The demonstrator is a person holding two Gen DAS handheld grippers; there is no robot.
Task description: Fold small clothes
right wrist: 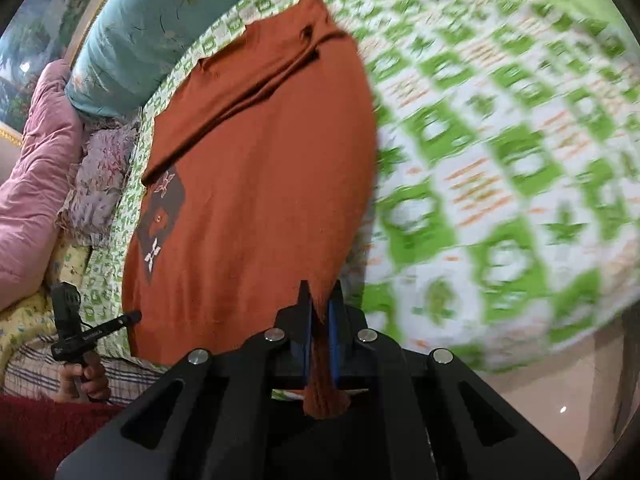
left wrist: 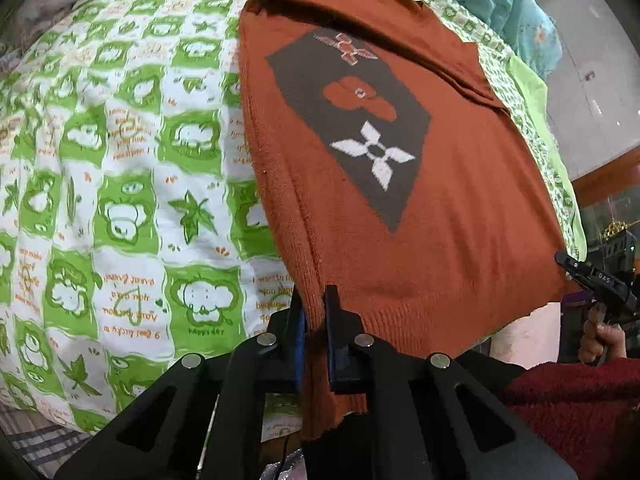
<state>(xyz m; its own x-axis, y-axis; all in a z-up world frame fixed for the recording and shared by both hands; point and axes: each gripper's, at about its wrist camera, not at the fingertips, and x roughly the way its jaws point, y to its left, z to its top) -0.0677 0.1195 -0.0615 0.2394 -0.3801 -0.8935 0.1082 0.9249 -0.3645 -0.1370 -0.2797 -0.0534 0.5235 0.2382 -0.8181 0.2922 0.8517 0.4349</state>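
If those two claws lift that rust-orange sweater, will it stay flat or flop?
The sweater will probably flop: its knit hem bunches limply in the left claw and the right claw. It likely sags between them, and seems unlikely to slip.

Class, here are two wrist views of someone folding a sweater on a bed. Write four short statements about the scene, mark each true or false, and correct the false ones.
1. The sweater is rust-orange. True.
2. The left hand-held gripper is open and empty. False: it is shut on the sweater's hem.
3. The bedsheet has a green and white pattern. True.
4. The right hand-held gripper grips a pillow. False: it is shut on the sweater's hem.
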